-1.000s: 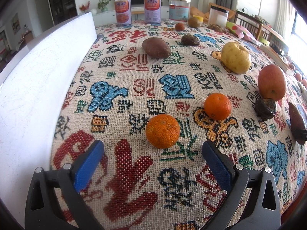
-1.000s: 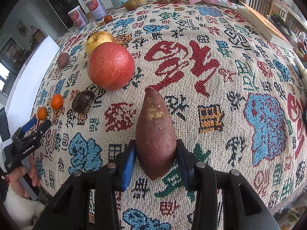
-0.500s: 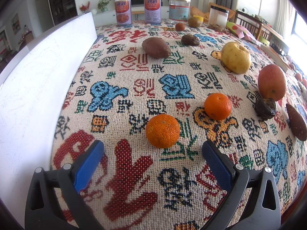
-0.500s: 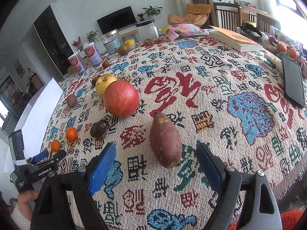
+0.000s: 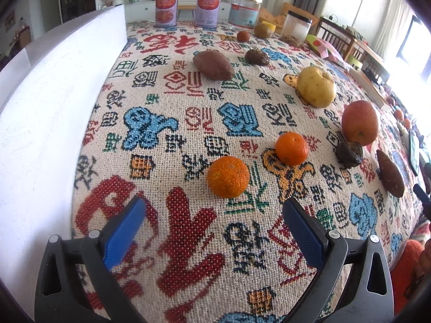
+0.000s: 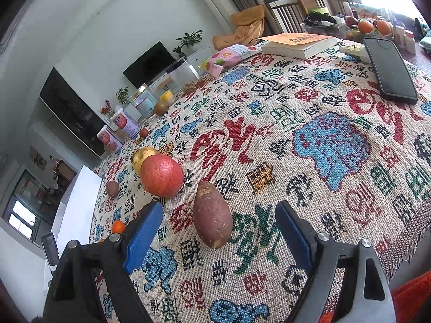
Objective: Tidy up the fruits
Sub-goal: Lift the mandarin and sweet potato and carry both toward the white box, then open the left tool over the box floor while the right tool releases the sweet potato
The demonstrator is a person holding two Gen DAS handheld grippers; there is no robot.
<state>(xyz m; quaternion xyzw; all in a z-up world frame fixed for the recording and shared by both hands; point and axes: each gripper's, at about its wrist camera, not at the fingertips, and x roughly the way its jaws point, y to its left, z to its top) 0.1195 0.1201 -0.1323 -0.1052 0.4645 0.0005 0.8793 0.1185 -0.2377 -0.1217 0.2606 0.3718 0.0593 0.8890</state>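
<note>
Now the sweet potato lies free on the worktop

A second ago the right hand-held gripper (image 6: 219, 224) pinched the near sweet potato (image 6: 212, 214); it now stands wide open, blue pads apart from it on either side, and the view has tilted. The sweet potato rests on the patterned cloth (image 6: 331, 145), just right of the red apple (image 6: 161, 175). The left hand-held gripper (image 5: 212, 231) is unchanged: open, empty, with an orange (image 5: 228, 176) just beyond its pads. At the far edge stand two printed cans (image 5: 166, 8), a glass jar (image 5: 244, 10) and a clear tub (image 5: 296, 27); what they hold cannot be told
</note>
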